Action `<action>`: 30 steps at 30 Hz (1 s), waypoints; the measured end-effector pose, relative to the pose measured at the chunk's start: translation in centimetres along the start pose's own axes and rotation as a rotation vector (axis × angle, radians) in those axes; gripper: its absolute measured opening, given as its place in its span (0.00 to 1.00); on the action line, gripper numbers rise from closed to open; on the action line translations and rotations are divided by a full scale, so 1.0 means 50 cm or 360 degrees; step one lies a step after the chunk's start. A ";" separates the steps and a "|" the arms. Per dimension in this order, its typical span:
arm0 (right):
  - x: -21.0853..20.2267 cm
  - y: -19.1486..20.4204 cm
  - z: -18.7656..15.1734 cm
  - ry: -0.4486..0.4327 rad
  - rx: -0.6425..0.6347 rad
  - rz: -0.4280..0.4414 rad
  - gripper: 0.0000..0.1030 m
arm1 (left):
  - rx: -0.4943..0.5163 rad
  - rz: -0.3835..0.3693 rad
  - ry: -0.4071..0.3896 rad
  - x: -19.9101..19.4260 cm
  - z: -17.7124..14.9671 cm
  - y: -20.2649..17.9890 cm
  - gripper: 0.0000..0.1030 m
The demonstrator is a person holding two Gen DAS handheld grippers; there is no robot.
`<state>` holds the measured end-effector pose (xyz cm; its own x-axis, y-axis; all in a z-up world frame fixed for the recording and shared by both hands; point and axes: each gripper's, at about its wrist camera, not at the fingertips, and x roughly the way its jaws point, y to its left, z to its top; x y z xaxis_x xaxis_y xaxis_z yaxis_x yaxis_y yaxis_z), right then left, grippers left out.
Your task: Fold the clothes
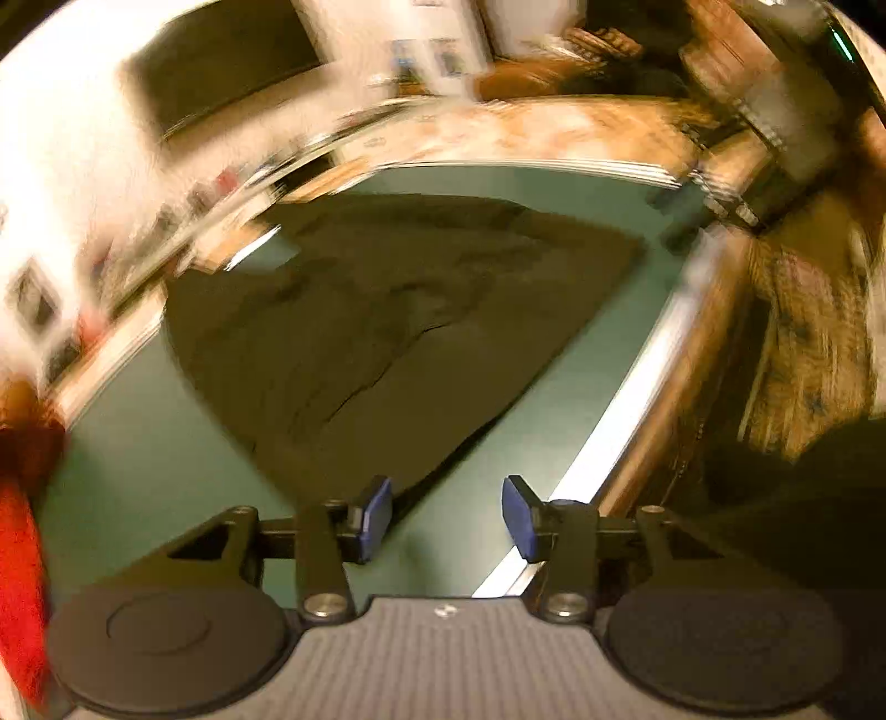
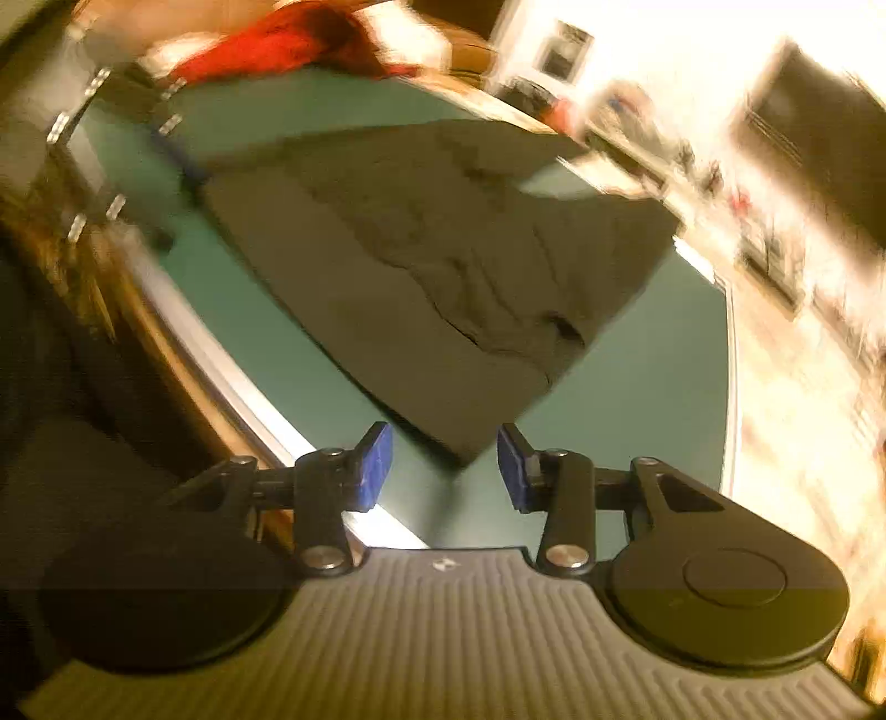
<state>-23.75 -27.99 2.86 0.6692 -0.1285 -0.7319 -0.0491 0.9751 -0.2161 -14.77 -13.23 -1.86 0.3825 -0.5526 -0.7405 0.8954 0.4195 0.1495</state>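
Both views are smeared with blur, so fine detail is hard to read. A dark olive-brown garment (image 1: pixel 398 332) lies spread on the green table (image 1: pixel 155 443), mostly flat, with soft wrinkles and one long crease or seam running through its middle. Which kind of garment it is, the blur does not let me say.

The left gripper (image 1: pixel 447 518) hangs just above the table at the garment's near corner, its blue pads (image 1: pixel 376 512) parted and nothing between them. The right gripper (image 2: pixel 444 468) is in the same pose, jaws spread and empty, with another pointed corner of the cloth (image 2: pixel 421 277) just ahead of its tips. Far off at the table's edge sits a heap of red fabric (image 2: pixel 277 44), apart from the dark piece.

My read: both tongs are released over a laid-out garment, which fits either lining up on the two near corners for a fold, or having just let go after laying one down. If a grasp is coming, each pad pair needs to straddle a corner edge cleanly and bite only the intended layer.
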 end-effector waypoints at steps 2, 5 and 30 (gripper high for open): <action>-0.005 -0.044 0.002 0.0042 0.0338 0.0065 0.47 | -0.0257 -0.0037 -0.0003 -0.020 -0.013 0.038 0.49; 0.024 -0.121 0.001 0.0112 0.0937 0.0214 0.47 | -0.0662 -0.0090 0.0075 -0.017 -0.013 0.102 0.46; 0.093 -0.129 0.001 0.0059 0.1514 0.0153 0.47 | -0.0832 0.0412 0.0165 0.032 0.064 0.114 0.13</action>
<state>-20.29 -34.88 0.87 0.6688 -0.0300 -0.7428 0.5315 0.7179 0.4496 -8.32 -14.02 -0.06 0.5259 -0.3227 -0.7870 0.5347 0.8449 0.0109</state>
